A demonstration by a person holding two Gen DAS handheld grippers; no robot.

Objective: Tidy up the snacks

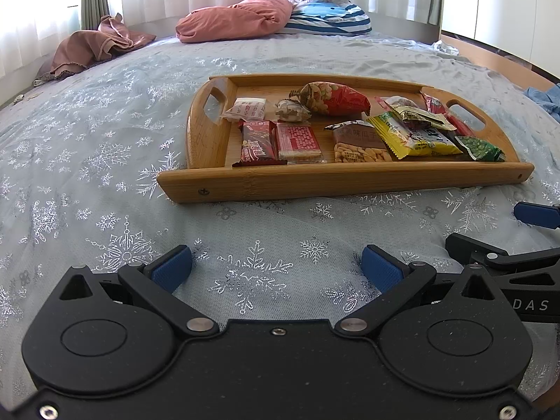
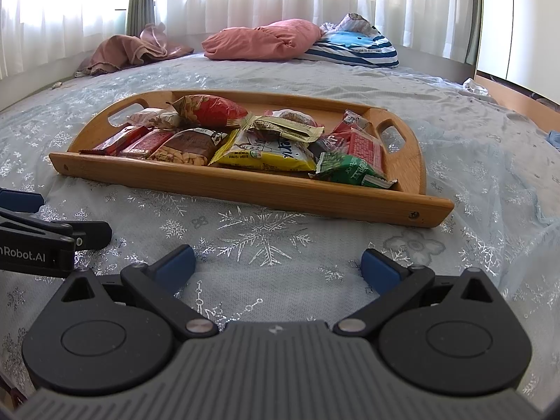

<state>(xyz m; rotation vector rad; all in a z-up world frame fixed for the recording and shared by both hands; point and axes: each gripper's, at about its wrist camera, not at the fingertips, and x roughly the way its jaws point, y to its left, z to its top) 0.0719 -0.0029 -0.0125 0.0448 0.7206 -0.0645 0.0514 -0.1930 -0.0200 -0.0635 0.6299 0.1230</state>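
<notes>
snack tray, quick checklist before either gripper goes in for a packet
1. Left gripper jaws open and empty: ok.
2. Right gripper jaws open and empty: ok.
3. Wooden tray sitting flat on the bedspread: ok.
4. Packets lying apart for a clean grasp: not ok; the yellow packet overlaps its neighbours.
5. Green packet fully inside the tray: not ok, it rides on the front rim.
6. Where sorted snacks should go: cannot tell.

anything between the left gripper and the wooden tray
No object: only bare snowflake bedspread separates the open left gripper from the wooden tray, seen in the left wrist view.
</notes>
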